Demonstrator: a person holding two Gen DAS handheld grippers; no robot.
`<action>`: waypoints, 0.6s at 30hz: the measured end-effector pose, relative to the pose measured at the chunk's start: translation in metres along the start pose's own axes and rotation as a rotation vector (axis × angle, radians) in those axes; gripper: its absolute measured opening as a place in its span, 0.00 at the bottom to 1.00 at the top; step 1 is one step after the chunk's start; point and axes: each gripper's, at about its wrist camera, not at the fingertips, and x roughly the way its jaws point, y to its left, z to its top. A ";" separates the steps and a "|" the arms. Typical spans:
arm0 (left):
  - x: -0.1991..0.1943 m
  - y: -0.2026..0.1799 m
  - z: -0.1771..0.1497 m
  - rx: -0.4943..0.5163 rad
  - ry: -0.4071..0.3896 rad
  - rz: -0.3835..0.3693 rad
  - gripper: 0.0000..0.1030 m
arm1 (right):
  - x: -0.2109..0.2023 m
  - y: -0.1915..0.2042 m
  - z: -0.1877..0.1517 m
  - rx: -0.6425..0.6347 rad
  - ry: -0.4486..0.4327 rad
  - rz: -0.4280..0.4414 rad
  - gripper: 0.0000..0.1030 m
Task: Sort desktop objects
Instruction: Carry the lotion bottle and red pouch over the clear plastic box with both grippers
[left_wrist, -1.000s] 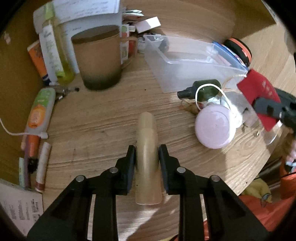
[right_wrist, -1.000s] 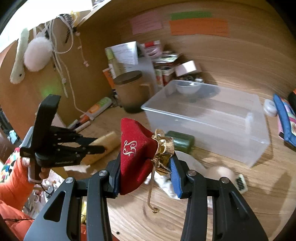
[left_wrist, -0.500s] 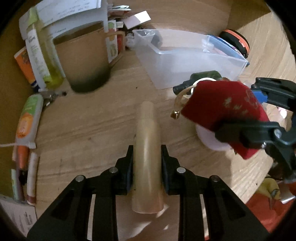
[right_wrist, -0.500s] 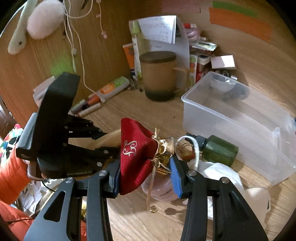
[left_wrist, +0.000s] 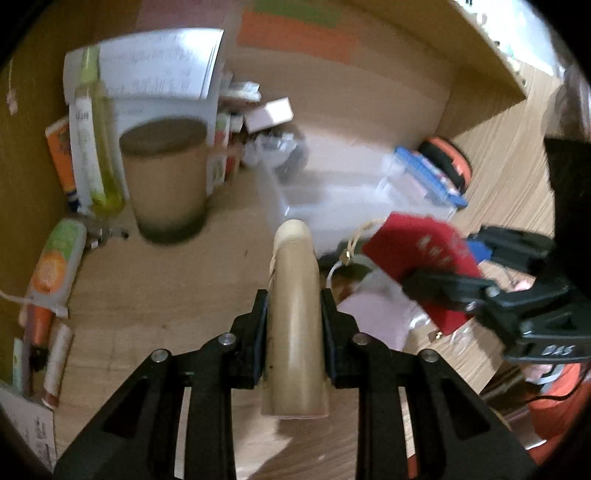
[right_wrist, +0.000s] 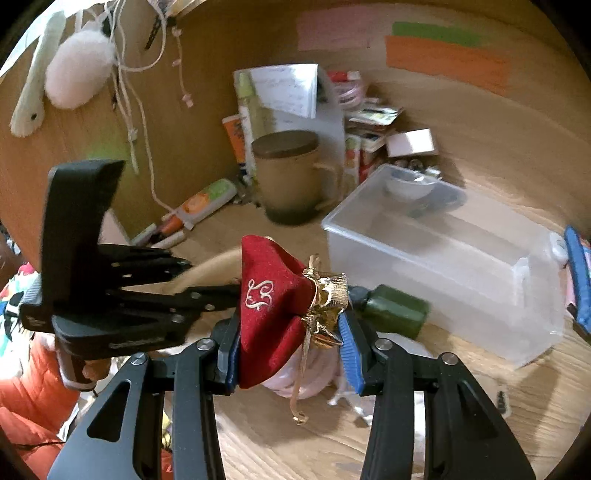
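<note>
I have both loads in the air above the wooden table (right_wrist: 461, 424). My left hand-held gripper (left_wrist: 293, 314) is pinching a long cream-coloured plastic tube (left_wrist: 293, 321) along its sides, nose pointing toward the back of the table. My right hand-held gripper (right_wrist: 288, 328) is pinching a red velvet drawstring pouch with a gold-trimmed neck (right_wrist: 273, 306), and its gold cord dangles free below. The two grippers sit just beside each other, mine on the right crossing close to the tube's tip.

I judge this to be the carry step: both items are lifted but neither is placed. The clear rectangular plastic bin (right_wrist: 443, 266) stands toward the back right of the table and looks like the likely destination, with a small white bowl (right_wrist: 408, 186) near its far end. Next I would need to separate the grippers, bring one over the bin's rim, and mind the trailing cord over the dark green bottle (right_wrist: 395, 310) lying just in front of the bin.
</note>
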 end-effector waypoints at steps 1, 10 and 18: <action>-0.002 -0.004 0.006 0.005 -0.012 -0.001 0.24 | -0.002 -0.003 0.001 0.004 -0.005 -0.007 0.38; -0.016 -0.039 0.053 0.076 -0.080 -0.023 0.24 | -0.032 -0.039 0.006 0.018 -0.068 -0.107 0.38; -0.004 -0.063 0.082 0.098 -0.109 -0.028 0.24 | -0.058 -0.077 0.020 0.018 -0.127 -0.178 0.40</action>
